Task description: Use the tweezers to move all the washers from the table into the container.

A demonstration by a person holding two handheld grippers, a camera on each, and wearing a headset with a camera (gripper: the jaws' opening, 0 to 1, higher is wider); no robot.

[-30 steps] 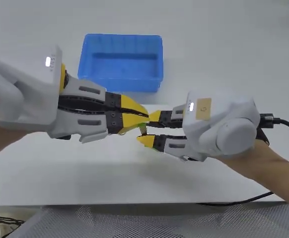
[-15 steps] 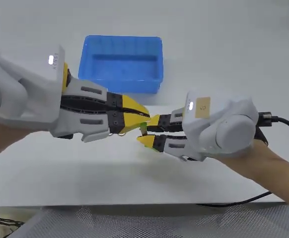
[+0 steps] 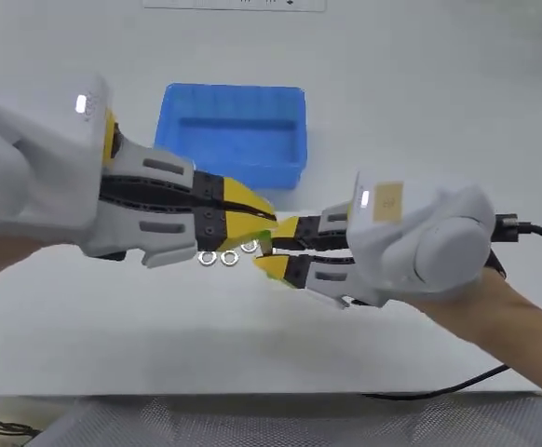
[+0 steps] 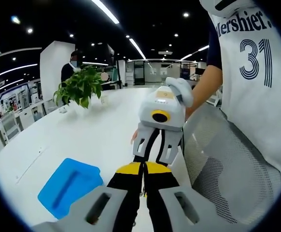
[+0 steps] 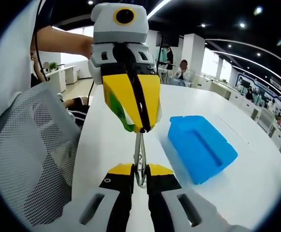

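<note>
Tweezers held at both ends above the table. The left gripper has its fingers closed on one end; the right gripper has its fingers pressed together on the other, the two grippers tip to tip. Three washers lie on the table just below the left fingers. The blue container stands near, behind them.

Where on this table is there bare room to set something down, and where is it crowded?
Free: the table right of the blue container, and the strip between the grippers and the near edge. Crowded: the middle, where the left gripper and right gripper meet on the tweezers by three washers.
</note>
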